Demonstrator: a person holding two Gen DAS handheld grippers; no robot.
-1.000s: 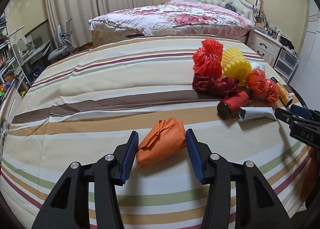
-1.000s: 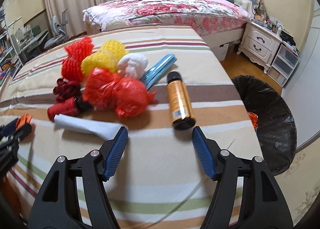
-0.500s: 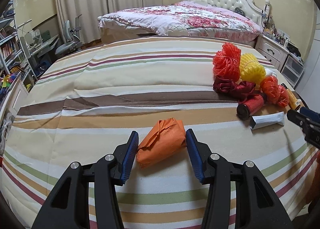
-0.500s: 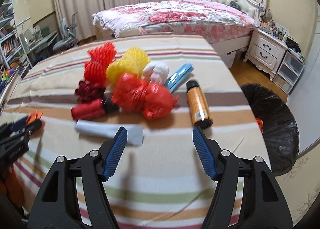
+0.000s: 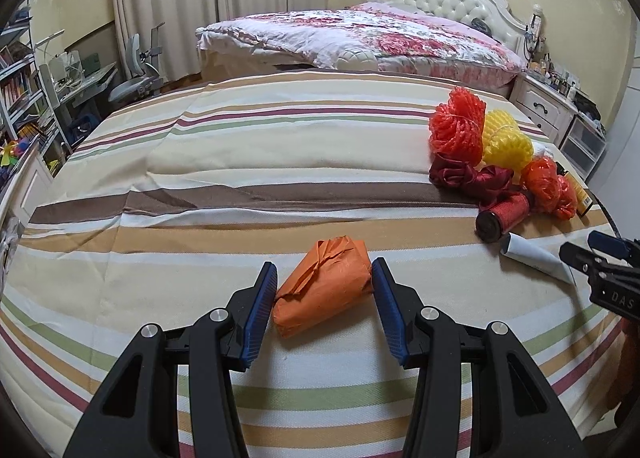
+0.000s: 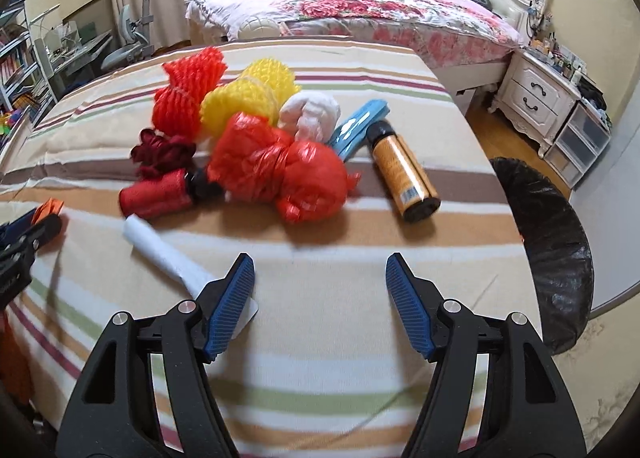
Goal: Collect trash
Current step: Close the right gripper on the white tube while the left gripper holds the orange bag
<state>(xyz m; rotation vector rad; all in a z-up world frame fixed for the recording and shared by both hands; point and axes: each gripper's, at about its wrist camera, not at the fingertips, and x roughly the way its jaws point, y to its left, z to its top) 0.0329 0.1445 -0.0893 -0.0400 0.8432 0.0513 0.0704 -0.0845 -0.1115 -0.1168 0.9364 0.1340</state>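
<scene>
Clearly, the orange packet (image 5: 324, 284) sat pinched between the left gripper (image 5: 323, 308), both blue pads pressing its sides, near the front edge of the striped bedspread (image 5: 248, 145). We judged it gripped that way so it could be carried across to the black-lined bin (image 6: 548, 250), which stood on the floor just off the bed's right edge. The right gripper (image 6: 320, 300) hung with fingers spread and nothing between them; its left finger covered the near end of the white tube (image 6: 160, 248), so it looked lined up for that piece next, but we could not tell if it touched.

Further out, toward the right edge, the rest of the trash lay bunched: a red plastic bag (image 6: 280, 173), red mesh (image 6: 186, 95) and yellow mesh (image 6: 248, 95), a dark red ribbon (image 6: 162, 153), a red spool (image 6: 156, 193), a white wad (image 6: 312, 115), a blue packet (image 6: 360, 129) and an orange bottle (image 6: 404, 173) on its side. That pile and the right gripper lay between the packet and the bin, so we judged the left hand would need to lift over them. A flowered bed (image 5: 360, 33) stood behind.
</scene>
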